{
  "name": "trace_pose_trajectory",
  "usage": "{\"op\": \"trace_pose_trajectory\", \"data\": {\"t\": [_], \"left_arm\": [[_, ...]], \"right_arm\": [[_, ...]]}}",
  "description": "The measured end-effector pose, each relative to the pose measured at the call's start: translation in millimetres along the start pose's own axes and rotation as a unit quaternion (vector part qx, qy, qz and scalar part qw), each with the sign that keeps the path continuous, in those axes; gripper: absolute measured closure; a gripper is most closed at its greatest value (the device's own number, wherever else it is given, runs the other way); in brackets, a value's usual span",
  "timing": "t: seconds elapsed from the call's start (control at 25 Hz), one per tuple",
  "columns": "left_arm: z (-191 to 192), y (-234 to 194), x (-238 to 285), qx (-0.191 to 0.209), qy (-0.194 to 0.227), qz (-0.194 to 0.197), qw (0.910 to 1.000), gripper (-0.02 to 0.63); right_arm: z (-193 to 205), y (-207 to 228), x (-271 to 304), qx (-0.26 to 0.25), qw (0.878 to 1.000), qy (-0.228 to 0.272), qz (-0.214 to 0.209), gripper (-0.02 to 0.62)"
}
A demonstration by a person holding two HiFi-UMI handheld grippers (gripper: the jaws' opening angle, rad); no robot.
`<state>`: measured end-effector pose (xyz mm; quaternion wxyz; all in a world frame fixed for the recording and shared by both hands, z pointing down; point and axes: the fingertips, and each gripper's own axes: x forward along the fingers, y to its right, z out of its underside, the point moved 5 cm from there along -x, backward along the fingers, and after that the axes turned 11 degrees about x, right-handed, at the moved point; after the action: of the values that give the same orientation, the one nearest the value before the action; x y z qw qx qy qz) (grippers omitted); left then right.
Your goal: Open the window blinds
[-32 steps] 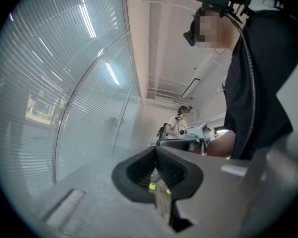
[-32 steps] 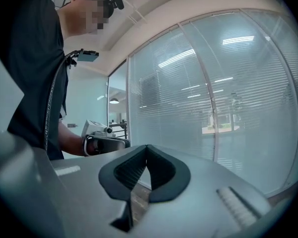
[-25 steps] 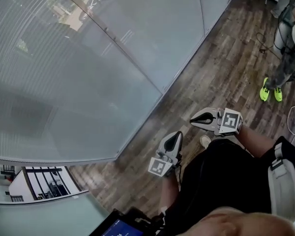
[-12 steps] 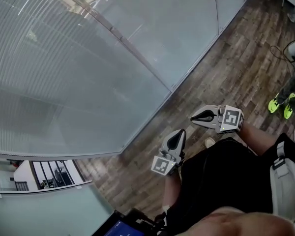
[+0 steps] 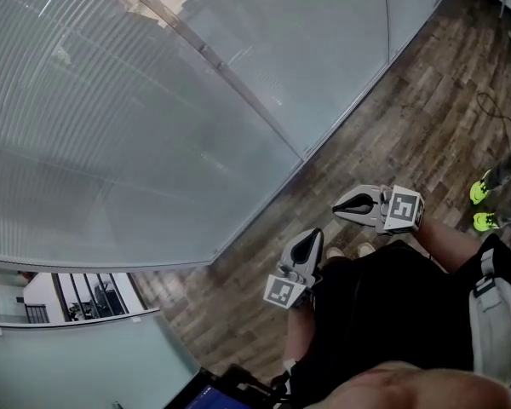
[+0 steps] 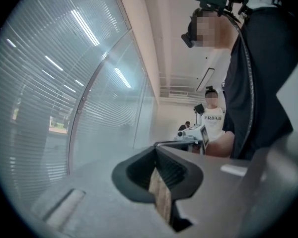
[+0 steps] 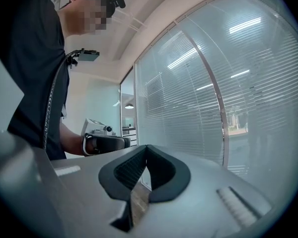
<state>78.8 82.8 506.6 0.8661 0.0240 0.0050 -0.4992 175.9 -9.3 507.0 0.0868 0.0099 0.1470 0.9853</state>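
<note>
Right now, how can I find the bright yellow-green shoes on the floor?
Start at the big wall of closed grey slatted blinds, then follow the brown wood-plank floor to the head view's right edge. There, a pair of neon yellow-green shoes is the only bright colour on the dark planks.

Head cam: steeply down on blinds (image 5: 128, 135) & floor (image 5: 392, 118). Left hand-held gripper (image 5: 305, 239) & right hand-held gripper (image 5: 337, 204) cams: level, close beside blinds. All 3 share blinds.
</note>
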Motion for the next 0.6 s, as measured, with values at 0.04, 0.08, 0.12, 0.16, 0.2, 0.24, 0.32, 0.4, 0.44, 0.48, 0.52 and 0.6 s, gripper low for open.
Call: {"op": "trace_pose_trajectory", "data": {"t": [0.04,0.08,0.12,0.16,0.2,0.24,0.32,0.4,0.44,0.48,0.52,0.6], "left_arm": [[1,0,0,-0.002,-0.002,0.001,1.0000,0.604],[2,-1,1,-0.003,-0.003,0.001,1.0000,0.604],[3,-2,1,-0.005,-0.002,0.001,1.0000,0.604],[4,-3,2,-0.006,-0.001,0.000,1.0000,0.604],[5,-5,3,-0.008,0.000,0.000,1.0000,0.604],[6,-6,4,-0.008,0.000,0.001,1.0000,0.604],[8,-9,6,-0.008,0.003,0.006,0.9999,0.604],[9,-15,9,-0.009,0.005,0.009,0.9999,0.604],[9,-18,11,-0.009,0.005,0.010,0.9999,0.604],[8,-22,12,-0.010,0.005,0.013,0.9999,0.604],[8,-25,15,-0.010,0.005,0.017,0.9998,0.604],[7,-31,22,-0.008,0.005,0.029,0.9995,0.604]], "right_arm": [[0,1,1,0.001,1.000,-0.001,0.001,0.589],[-1,2,2,0.001,1.000,-0.001,0.001,0.589],[-1,4,3,0.001,1.000,-0.002,0.001,0.589],[-1,5,4,0.000,1.000,-0.003,0.001,0.589],[-1,6,4,-0.001,1.000,-0.004,0.002,0.589],[-1,7,4,-0.003,1.000,-0.004,0.003,0.589],[0,11,3,-0.004,1.000,-0.004,0.007,0.589],[-1,16,4,-0.003,1.000,-0.004,0.013,0.589],[-3,18,5,-0.003,1.000,-0.004,0.015,0.589],[-5,20,6,-0.003,1.000,-0.003,0.017,0.589],[-7,23,7,-0.002,1.000,-0.003,0.018,0.589],[-8,28,10,0.000,1.000,-0.007,0.022,0.589]]}}
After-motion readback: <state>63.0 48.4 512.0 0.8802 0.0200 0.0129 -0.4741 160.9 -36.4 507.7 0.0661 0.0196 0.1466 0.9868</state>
